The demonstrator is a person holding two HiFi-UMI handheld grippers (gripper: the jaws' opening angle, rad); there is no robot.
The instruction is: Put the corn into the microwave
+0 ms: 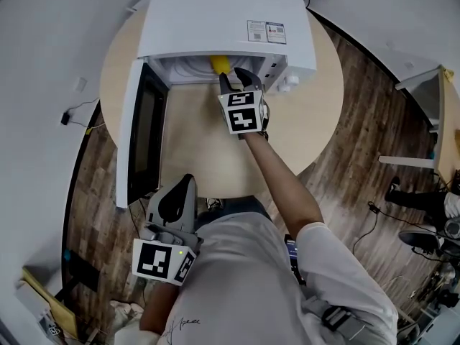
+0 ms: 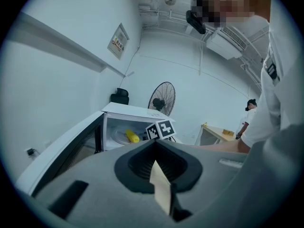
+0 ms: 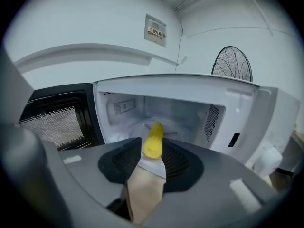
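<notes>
Closest to my lens, the right gripper [image 3: 152, 150] shows its two dark pads standing a little apart, with a narrow gap between them and nothing clamped. Through that gap I see the corn [image 3: 154, 139], but it sits beyond the tips, not between the pads; I judge it has been let go. My left gripper [image 2: 155, 151] has its jaws together and empty. It is held low beside my body, well back from the work.

Moving outward, the corn lies on the glass turntable [image 2: 117, 136] inside the microwave [image 1: 226, 20]. In the left gripper view it rests flat in the cavity, apart from the right gripper's marker cube, which sits just outside the opening. From the head view, the right gripper's tips are at the mouth of the cavity, near the yellow cob but, as far as I can tell, not touching it.

The microwave door [image 1: 140, 139] is swung wide to the left over the round table [image 1: 201, 157].

My read: the placing itself is done, since the corn is in. What I would count as left is drawing the right gripper clear of the opening and, if wanted, swinging the door shut, which nothing here shows begun.
</notes>
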